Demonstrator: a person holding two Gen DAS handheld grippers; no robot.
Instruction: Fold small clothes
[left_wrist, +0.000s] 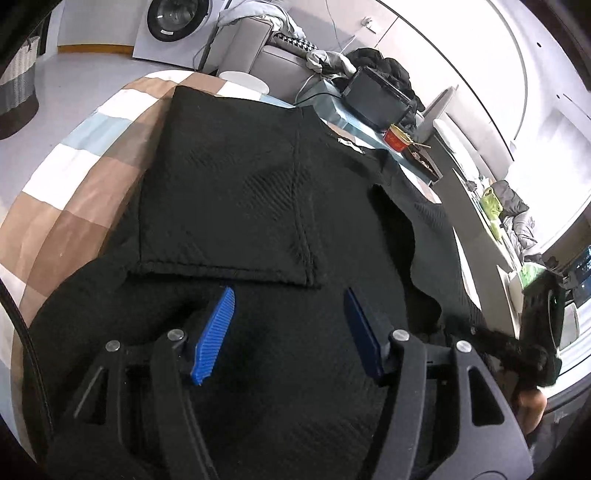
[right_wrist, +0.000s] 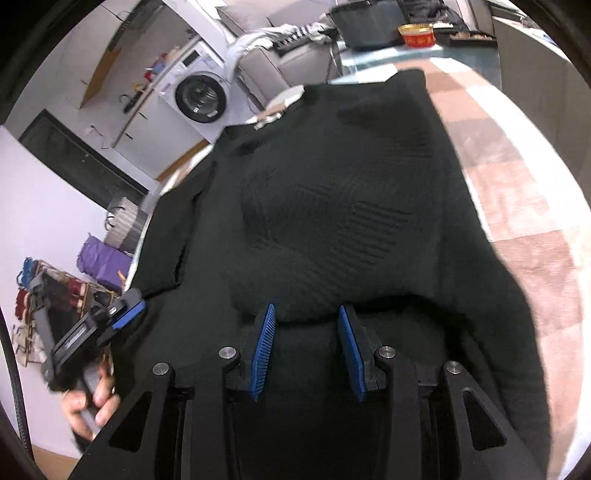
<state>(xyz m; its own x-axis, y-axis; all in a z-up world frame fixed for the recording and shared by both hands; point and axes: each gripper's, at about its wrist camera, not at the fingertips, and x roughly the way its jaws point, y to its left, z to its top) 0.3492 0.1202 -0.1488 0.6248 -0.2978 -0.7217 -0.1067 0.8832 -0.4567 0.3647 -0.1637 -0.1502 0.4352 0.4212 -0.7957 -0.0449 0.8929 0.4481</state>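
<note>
Checkered tablecloth (left_wrist: 74, 192) lying under everything | left gripper (left_wrist: 288, 332) gaping wide, holding nothing | right gripper (right_wrist: 306, 347) partly spread, empty | black garment (left_wrist: 240, 184) spreading ahead of both, one flap already doubled over | further folds seemingly remaining

garment (left_wrist: 229, 192) on cloth (left_wrist: 74, 206), tub (left_wrist: 397, 138) perhaps behind

Round table under a checked tablecloth (left_wrist: 74, 192), black knitted garment (left_wrist: 229, 177) spread flat across it, white plate (left_wrist: 245, 79) at the far edge
</note>
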